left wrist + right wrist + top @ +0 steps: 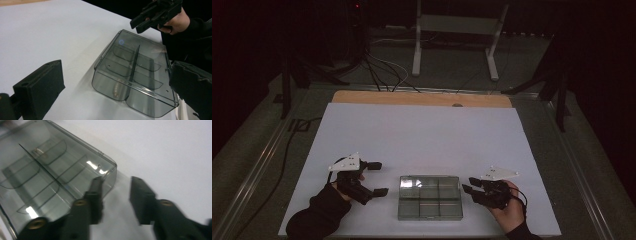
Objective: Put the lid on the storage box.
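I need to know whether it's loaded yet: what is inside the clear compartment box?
The clear compartment box, lid shut, shows its dividers and what looks like one small pale item in one compartment. Glare on the lid blurs the rest.

We see a white sheet point(422, 135) on the table, with a strip of bare wood point(422, 98) at the far edge. Past it the room is very dark. A white metal stand point(457, 30) and black cables point(379, 70) sit on the grey floor point(452, 70).

We saw a clear, smoky plastic compartment box point(430, 197) lying flat near the white table's front edge, lid closed, dividers splitting it into six compartments.
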The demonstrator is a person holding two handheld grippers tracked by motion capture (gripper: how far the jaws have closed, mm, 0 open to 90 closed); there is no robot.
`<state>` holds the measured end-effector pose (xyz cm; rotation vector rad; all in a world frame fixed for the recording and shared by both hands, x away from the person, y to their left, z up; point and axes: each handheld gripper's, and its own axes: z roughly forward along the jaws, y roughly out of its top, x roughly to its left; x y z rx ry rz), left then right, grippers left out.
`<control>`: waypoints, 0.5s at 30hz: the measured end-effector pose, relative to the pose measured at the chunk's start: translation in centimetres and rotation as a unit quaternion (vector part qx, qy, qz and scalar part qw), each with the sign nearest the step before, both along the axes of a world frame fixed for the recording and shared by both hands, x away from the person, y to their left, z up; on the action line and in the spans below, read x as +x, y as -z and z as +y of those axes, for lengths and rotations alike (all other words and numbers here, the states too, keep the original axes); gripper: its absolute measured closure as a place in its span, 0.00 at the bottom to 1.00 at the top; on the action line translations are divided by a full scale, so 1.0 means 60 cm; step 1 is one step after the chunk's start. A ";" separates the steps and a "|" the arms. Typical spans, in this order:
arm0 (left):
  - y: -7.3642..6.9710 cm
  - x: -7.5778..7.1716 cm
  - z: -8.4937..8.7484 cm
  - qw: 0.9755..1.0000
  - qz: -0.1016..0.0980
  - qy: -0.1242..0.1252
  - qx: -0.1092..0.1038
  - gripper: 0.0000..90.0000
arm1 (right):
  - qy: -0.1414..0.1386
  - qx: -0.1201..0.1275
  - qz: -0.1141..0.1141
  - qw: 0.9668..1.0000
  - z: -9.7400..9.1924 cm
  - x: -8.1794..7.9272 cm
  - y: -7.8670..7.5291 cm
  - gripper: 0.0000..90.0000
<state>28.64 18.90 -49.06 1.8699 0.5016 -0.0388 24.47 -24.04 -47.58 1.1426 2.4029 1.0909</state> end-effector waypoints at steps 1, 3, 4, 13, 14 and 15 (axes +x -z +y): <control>0.000 0.000 0.000 1.000 -0.002 0.000 0.001 0.01 | -0.003 0.004 0.002 1.000 -0.001 0.001 0.000 0.59; -0.001 -0.001 0.001 1.000 -0.004 0.000 0.001 0.01 | -0.010 0.013 -0.001 1.000 -0.002 0.002 0.001 0.48; -0.001 -0.002 0.001 1.000 -0.004 -0.001 0.003 0.01 | -0.010 0.021 -0.001 1.000 -0.003 0.002 0.000 0.43; -0.004 -0.012 0.006 1.000 -0.010 -0.002 0.008 0.01 | -0.040 0.076 -0.024 0.996 -0.022 -0.002 -0.008 0.01; -0.004 -0.013 0.007 1.000 -0.011 -0.003 0.009 0.01 | -0.040 0.082 -0.024 0.996 -0.026 -0.001 -0.008 0.01; -0.004 -0.014 0.008 1.000 -0.011 -0.003 0.008 0.01 | -0.042 0.096 -0.020 0.994 -0.031 0.000 -0.008 0.01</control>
